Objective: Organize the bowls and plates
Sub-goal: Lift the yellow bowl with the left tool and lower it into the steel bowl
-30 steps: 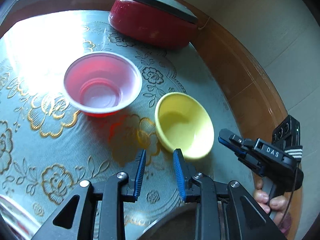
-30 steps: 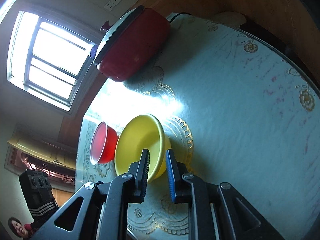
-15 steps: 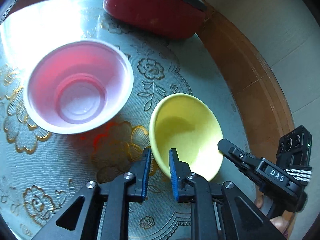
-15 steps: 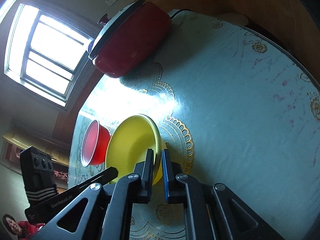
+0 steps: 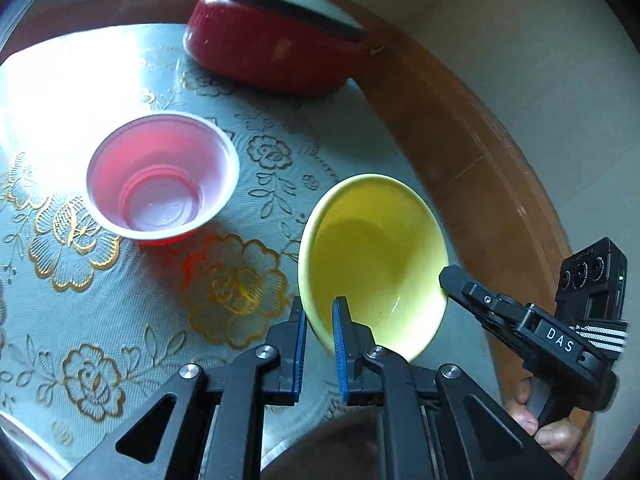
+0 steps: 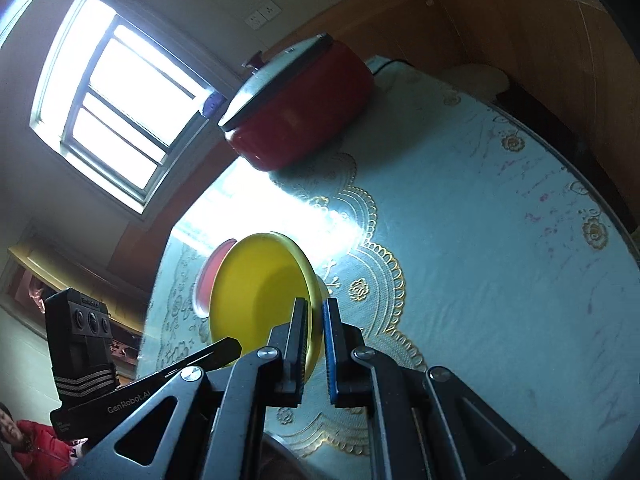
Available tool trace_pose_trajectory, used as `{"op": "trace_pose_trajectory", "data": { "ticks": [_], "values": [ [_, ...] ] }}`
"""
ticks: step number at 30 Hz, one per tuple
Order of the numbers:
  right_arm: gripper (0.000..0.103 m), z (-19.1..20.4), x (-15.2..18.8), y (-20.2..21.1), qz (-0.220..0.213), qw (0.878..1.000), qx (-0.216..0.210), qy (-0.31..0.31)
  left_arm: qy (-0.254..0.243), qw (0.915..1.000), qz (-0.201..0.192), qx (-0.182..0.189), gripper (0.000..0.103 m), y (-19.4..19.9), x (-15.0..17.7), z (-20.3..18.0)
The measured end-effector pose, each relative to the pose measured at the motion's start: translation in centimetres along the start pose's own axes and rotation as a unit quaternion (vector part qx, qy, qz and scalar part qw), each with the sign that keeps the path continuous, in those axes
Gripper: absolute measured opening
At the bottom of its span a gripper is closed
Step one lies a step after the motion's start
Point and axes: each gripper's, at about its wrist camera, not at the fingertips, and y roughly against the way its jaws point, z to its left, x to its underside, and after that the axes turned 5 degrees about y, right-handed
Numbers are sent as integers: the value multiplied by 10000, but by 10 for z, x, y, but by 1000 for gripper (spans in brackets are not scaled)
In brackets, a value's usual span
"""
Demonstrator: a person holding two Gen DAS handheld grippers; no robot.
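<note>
A yellow bowl sits tilted on the flowered tablecloth, its opening turned toward the left wrist camera. My left gripper has the bowl's near left rim between its blue pads, and its jaws are closing onto it. My right gripper is shut on the opposite rim of the yellow bowl. In the left wrist view the right gripper reaches the bowl from the right. A pink-red plastic bowl stands upright to the left, apart from both grippers; in the right wrist view this pink-red bowl is mostly hidden behind the yellow one.
A red pot with a grey lid stands at the far side of the table. The wooden table rim curves along the right, with a wall behind. A hand holds the right gripper. A person in red is at lower left.
Both grippers went from open beside the yellow bowl to closed on its rim. The bowl now looks more tilted, and the left gripper's view moved in, then back out.
</note>
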Motion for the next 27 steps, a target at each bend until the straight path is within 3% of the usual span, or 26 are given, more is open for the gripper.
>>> {"op": "trace_pose_trajectory", "data": {
  "ticks": [6, 13, 20, 27],
  "values": [
    [7, 20, 21, 35, -163, 9994, -291, 131, -131, 9995, -3, 286, 13, 40, 29, -5],
    [7, 36, 64, 61, -59, 9987, -440, 245, -365, 9983, 57, 458, 13, 79, 73, -2],
    [7, 38, 108, 58, 356, 9989, -240, 172, -331, 9973, 507, 408, 13, 74, 114, 16],
    [7, 35, 128, 51, 595, 9982, 36, 34, -311, 9956, 821, 327, 13, 65, 137, 26]
  ]
}}
